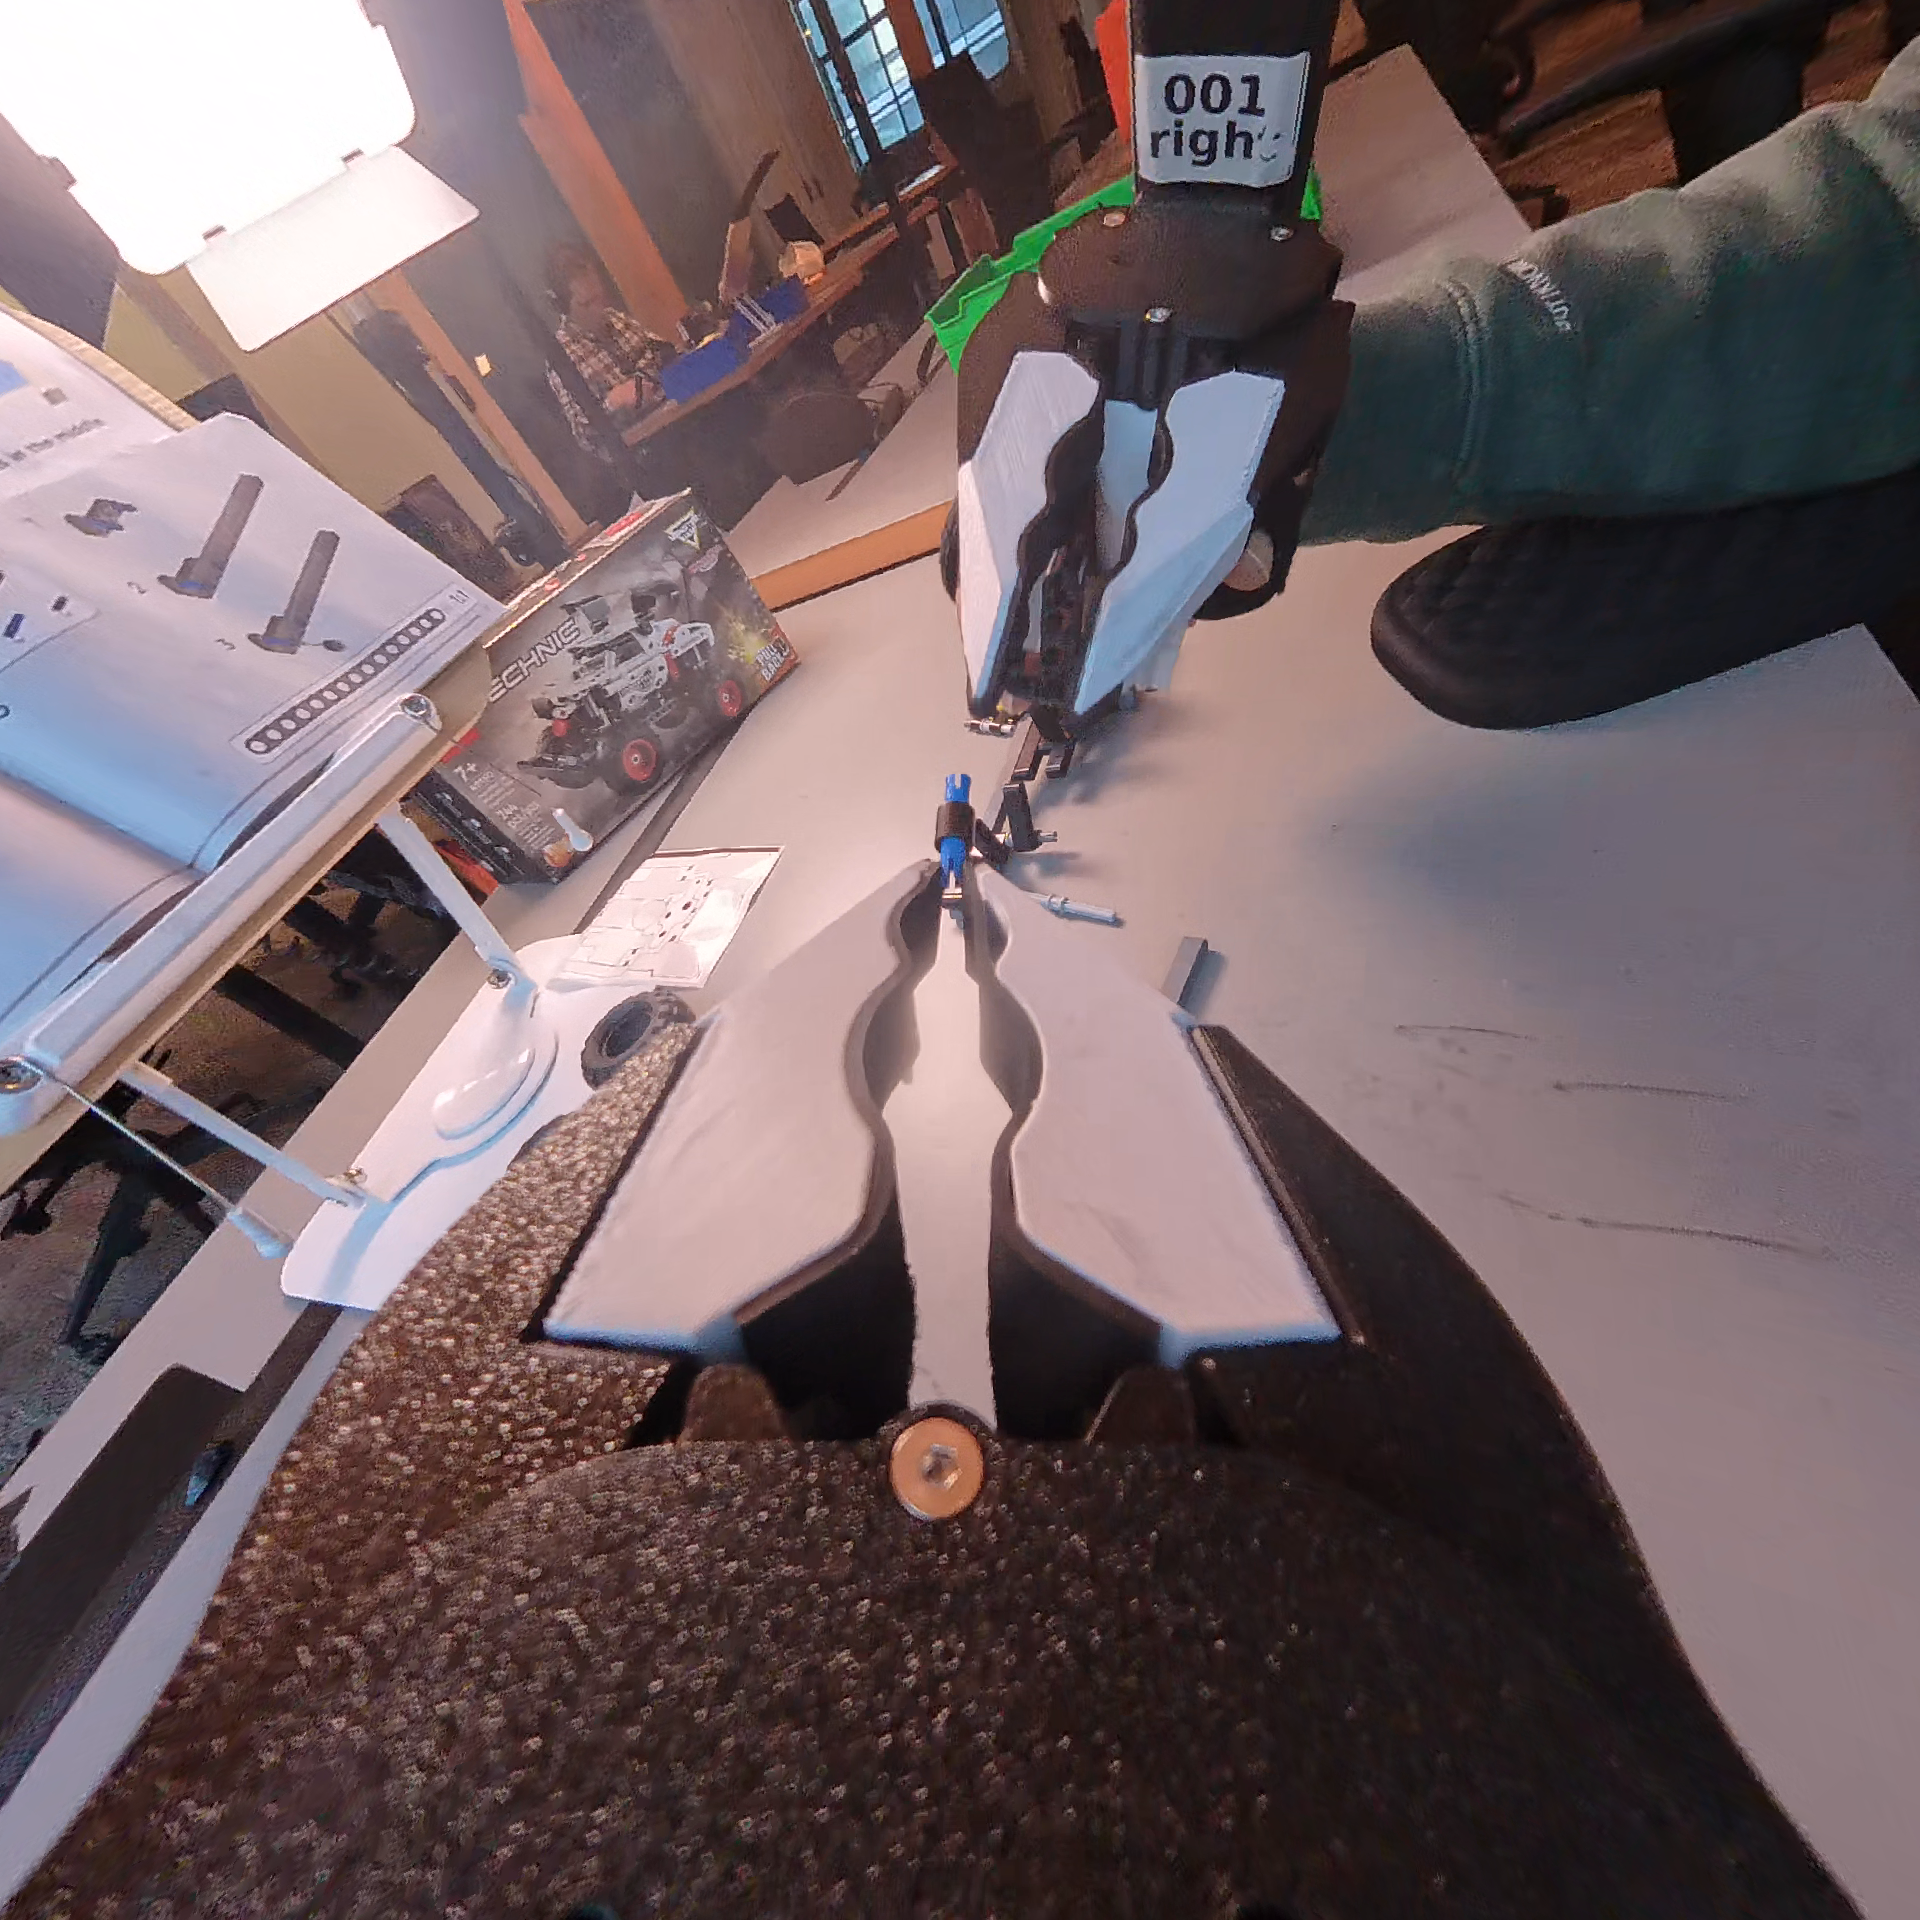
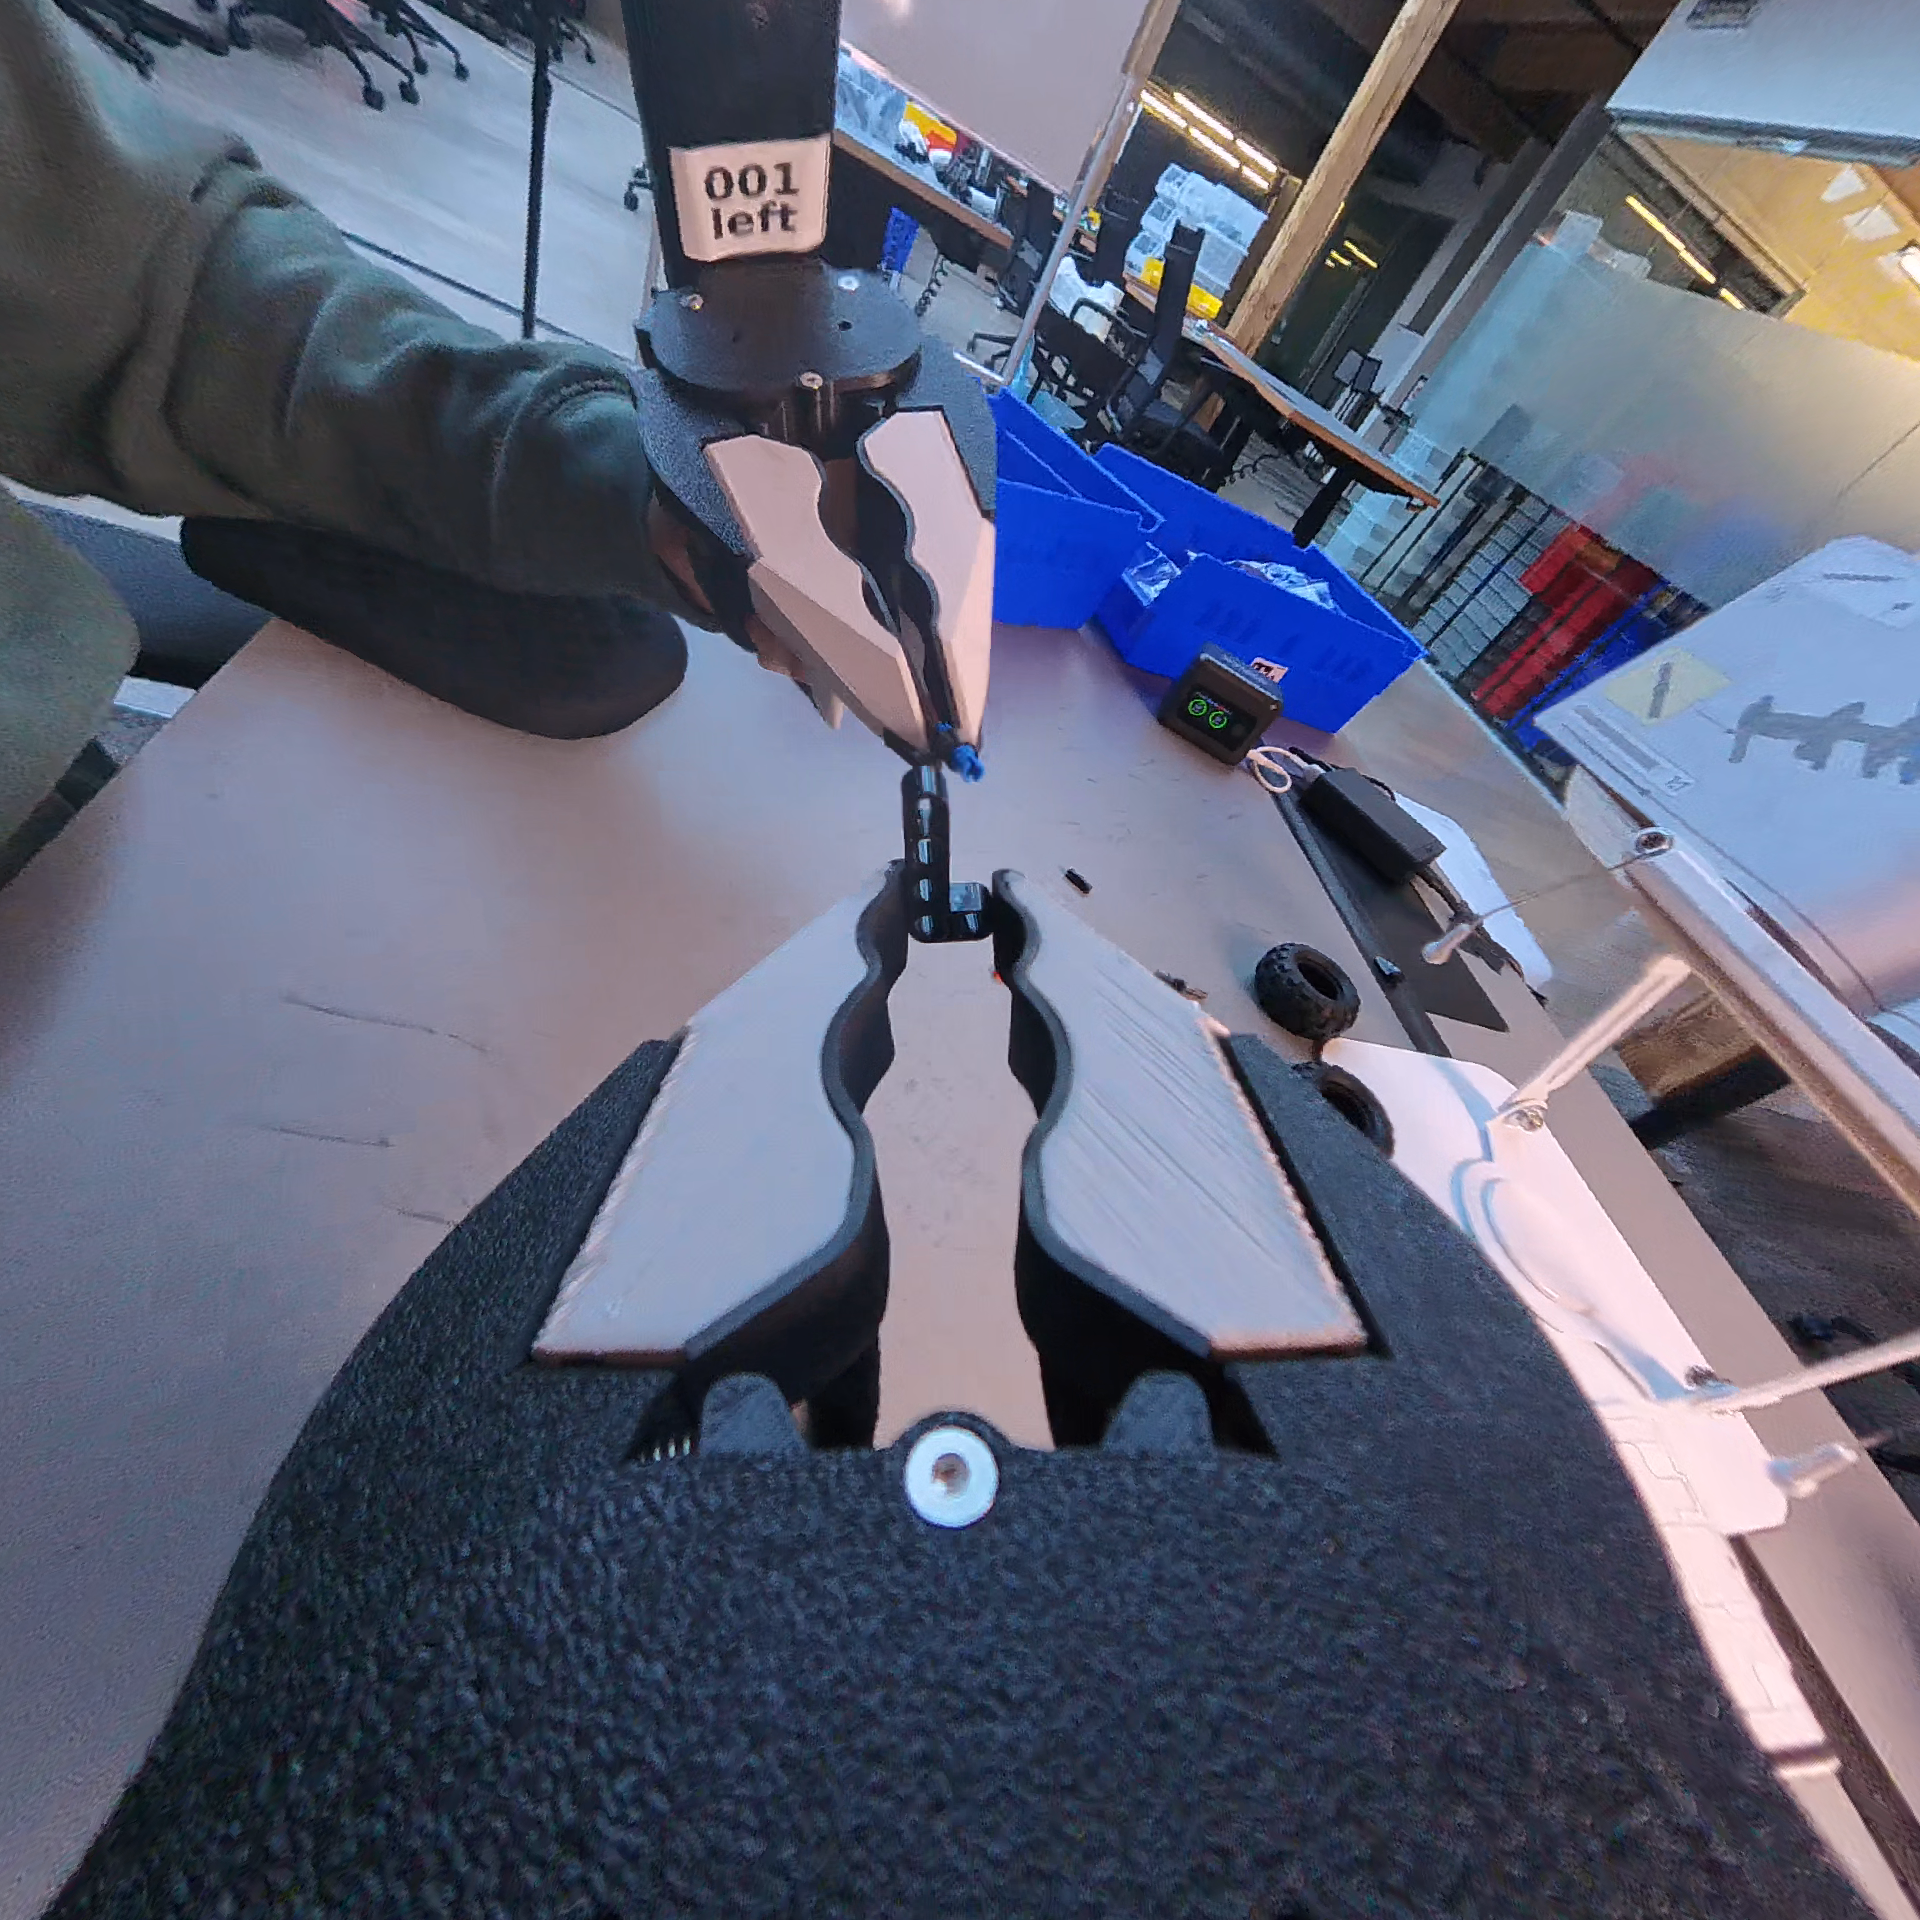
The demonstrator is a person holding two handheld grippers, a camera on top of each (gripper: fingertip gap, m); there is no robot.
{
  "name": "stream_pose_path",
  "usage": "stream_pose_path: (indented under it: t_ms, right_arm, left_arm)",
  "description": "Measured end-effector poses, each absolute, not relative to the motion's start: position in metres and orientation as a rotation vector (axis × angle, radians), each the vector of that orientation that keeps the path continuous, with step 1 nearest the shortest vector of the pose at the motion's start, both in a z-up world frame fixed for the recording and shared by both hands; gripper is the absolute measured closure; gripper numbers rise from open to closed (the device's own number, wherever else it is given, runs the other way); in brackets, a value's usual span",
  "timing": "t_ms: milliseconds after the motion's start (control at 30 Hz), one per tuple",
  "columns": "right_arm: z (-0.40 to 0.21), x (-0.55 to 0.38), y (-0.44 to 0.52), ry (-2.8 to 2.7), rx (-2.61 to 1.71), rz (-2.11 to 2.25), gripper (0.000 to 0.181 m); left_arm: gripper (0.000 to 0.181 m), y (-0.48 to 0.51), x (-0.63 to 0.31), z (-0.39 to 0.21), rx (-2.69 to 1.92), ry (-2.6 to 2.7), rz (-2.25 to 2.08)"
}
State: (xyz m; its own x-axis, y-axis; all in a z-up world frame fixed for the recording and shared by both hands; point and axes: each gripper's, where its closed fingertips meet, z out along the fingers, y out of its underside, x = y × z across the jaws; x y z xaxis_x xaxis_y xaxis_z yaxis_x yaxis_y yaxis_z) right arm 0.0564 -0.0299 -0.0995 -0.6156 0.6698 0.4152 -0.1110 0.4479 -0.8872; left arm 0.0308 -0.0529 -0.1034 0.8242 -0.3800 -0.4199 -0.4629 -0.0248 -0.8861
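My left gripper [image 1: 957,896] is shut on a small blue pin with a black bush [image 1: 951,819], which sticks out past its tips. My right gripper [image 2: 945,902] is shut on the short leg of a black L-shaped beam [image 2: 928,847] with holes. The two grippers face each other above the table [image 1: 1455,1143]. In the right wrist view the left gripper [image 2: 938,736] holds the blue pin [image 2: 962,761] right at the far end of the beam. In the left wrist view the right gripper [image 1: 1034,698] holds the black beam [image 1: 1023,795] just right of the pin.
A grey pin [image 1: 1081,909] and a dark grey beam [image 1: 1191,971] lie on the table near my left gripper. A tyre [image 1: 632,1029], a sticker sheet [image 1: 675,914], a toy-truck box [image 1: 613,696] and a booklet on a white stand [image 1: 208,623] are at the left. Blue bins [image 2: 1247,613], a small screen device [image 2: 1221,709] and a black adapter [image 2: 1371,821] stand behind. The gap from one gripper's tips to the other's is roughly 5 centimetres.
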Motion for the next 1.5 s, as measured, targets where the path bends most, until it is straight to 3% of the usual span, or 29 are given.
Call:
stream_pose_path:
  t_ms: [233, 600, 967, 1200, 1333, 1500]
  right_arm:
    - [-0.123, 0.049, -0.022, -1.937, -0.528, 1.19, 0.166]
    - [-0.197, 0.041, -0.022, -2.218, -0.609, 0.744, 0.165]
    - [-0.209, 0.036, -0.017, -2.2, -0.54, 0.612, 0.165]
    - [-0.218, 0.052, -0.036, -2.32, -0.502, 0.663, 0.165]
    - [-0.224, 0.057, -0.039, -2.368, -0.533, 0.674, 0.156]
    - [-0.193, 0.049, -0.045, -2.246, -0.608, 0.893, 0.153]
  left_arm:
    - [0.178, -0.05, 0.029, -0.126, -1.706, 0.662, 0.072]
    - [0.177, -0.043, 0.01, -0.162, -1.863, 0.634, 0.163]
    - [0.177, -0.051, 0.021, -0.221, -2.102, 0.735, 0.027]
    - [0.177, -0.051, 0.023, -0.223, -2.105, 0.744, 0.033]
    - [0.177, -0.05, 0.024, -0.22, -2.088, 0.742, 0.03]
    - [0.177, -0.052, 0.037, -0.203, -2.001, 0.743, -0.049]
